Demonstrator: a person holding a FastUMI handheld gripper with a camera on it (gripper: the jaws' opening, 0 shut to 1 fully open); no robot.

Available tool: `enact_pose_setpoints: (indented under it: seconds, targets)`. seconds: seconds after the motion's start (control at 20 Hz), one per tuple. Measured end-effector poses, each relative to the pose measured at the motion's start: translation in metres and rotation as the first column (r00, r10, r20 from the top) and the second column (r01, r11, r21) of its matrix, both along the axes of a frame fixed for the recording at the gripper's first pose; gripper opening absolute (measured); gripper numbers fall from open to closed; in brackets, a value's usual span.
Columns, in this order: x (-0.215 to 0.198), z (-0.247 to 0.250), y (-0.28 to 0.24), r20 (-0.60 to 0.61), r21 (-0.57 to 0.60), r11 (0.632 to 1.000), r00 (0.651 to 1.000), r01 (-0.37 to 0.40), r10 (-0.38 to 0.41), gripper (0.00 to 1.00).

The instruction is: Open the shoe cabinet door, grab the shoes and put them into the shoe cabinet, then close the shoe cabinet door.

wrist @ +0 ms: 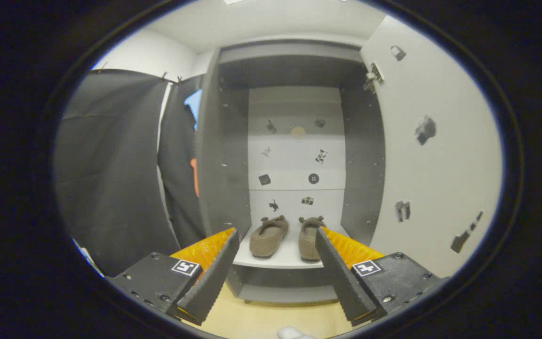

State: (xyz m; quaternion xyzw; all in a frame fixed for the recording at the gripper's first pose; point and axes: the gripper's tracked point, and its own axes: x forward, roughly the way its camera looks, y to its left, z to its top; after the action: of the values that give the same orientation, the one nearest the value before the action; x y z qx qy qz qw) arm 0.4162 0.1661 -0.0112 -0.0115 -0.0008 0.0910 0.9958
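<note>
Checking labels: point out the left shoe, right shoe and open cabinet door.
left shoe (268, 238), gripper view, on its upper.
right shoe (307, 239), gripper view, on its upper.
cabinet door (433, 155), gripper view, on its inner face.
gripper (275, 275), gripper view, open, between fingertips.

Shoe cabinet (214, 155): dark side walls, pale back panel (296, 155) scattered with small dark stickers. Door (433, 155) swung wide open to the right, its pale inner face also carrying small stickers.

Shelf (282, 256), pale, lowest in the cabinet: bears one pair of brown slippers. Left slipper (268, 237) and right slipper (309, 238) lie side by side, slightly apart, bows toward the back panel, heels near the shelf's front edge.

Tool (275, 270): fingers spread wide, nothing between them, short of the shelf's front edge.

Floor (266, 320): light wood tone, in front of the cabinet.

Black cloth (111, 179): hangs left of the cabinet.
</note>
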Motion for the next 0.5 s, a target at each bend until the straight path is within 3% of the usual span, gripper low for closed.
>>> enact_pose_setpoints:
  seconds: [0.35, 0.5]
  targets:
    - [-0.140, 0.006, -0.028, 0.052, -0.012, 1.000, 0.998, -0.027, 0.028, 1.00]
    - [-0.187, 0.011, -0.060, 0.067, -0.051, 0.999, 0.998, 0.003, 0.000, 1.00]
